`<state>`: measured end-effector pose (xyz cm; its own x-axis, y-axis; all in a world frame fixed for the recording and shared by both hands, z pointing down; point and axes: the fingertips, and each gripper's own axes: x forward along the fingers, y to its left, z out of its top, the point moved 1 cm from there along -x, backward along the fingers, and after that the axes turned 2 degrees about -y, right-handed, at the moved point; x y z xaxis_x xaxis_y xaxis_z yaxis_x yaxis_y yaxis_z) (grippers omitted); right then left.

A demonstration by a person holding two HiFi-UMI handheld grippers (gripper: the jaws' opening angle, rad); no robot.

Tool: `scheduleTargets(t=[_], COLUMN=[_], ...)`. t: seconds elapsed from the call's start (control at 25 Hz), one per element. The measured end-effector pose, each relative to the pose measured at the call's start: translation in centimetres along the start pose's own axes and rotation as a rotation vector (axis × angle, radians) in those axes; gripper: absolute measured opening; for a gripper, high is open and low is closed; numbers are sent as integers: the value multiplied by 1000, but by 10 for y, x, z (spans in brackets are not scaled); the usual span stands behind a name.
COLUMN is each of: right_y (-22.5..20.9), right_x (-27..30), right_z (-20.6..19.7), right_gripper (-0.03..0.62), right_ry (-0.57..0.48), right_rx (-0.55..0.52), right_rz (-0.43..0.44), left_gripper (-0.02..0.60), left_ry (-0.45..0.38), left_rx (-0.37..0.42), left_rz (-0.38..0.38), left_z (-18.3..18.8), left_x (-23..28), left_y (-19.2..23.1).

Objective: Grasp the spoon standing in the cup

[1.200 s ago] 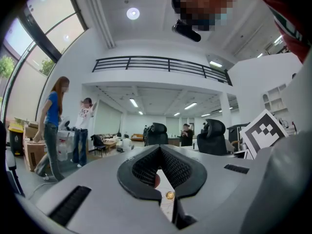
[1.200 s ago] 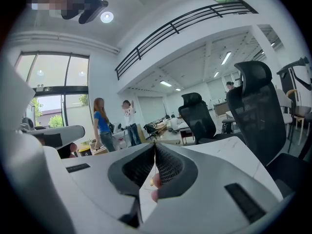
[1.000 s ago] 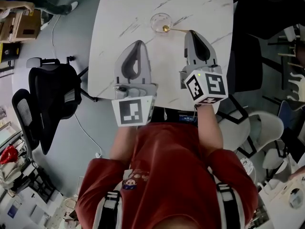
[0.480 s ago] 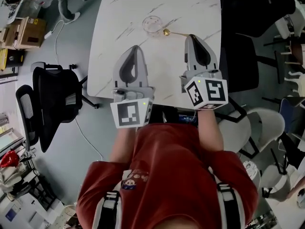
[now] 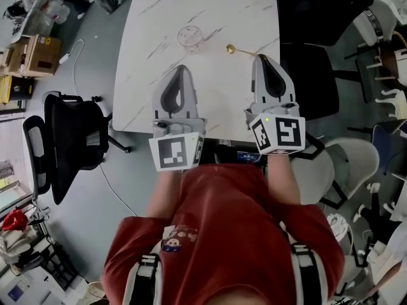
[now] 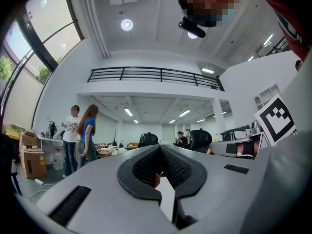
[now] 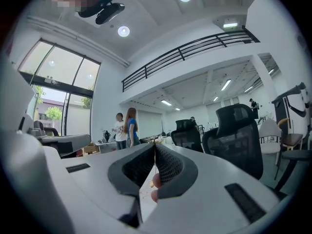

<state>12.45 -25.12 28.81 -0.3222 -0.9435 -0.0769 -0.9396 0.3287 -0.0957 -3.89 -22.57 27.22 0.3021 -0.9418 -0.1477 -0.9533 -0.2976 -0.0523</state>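
The right hand-held gripper (image 5: 259,58) was clamped on the handle of the spoon (image 5: 235,49). The spoon reached left over the bench (image 5: 140,75), its gold bowl outside the glass cup (image 5: 189,38), near its right. The left hand-held gripper (image 5: 180,68) hung nearer, its jaws together on nothing.

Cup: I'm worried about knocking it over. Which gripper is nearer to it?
Left. The left gripper points at the cup from just below it in the head view. The right gripper, shut on the spoon, is farther off to the cup's right.
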Motion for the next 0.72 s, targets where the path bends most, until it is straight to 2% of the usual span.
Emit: scheduleTargets(t=[0.2, 0.4, 0.72], right_y=[-11, -11, -8], right_x=[-20, -29, -37], right_z=[9, 17, 23], right_gripper=[15, 15, 15], right_ry=[-24, -62, -107], right_rx=[-45, -112, -174], right_rz=[-31, -49, -77], left_gripper=[2, 2, 2], left_ry=[-2, -5, -19], left_rx=[-16, 13, -20], left_rz=[-3, -17, -8], left_z=[3, 2, 3], left_x=[-4, -6, -5], left_y=[-15, -25, -32])
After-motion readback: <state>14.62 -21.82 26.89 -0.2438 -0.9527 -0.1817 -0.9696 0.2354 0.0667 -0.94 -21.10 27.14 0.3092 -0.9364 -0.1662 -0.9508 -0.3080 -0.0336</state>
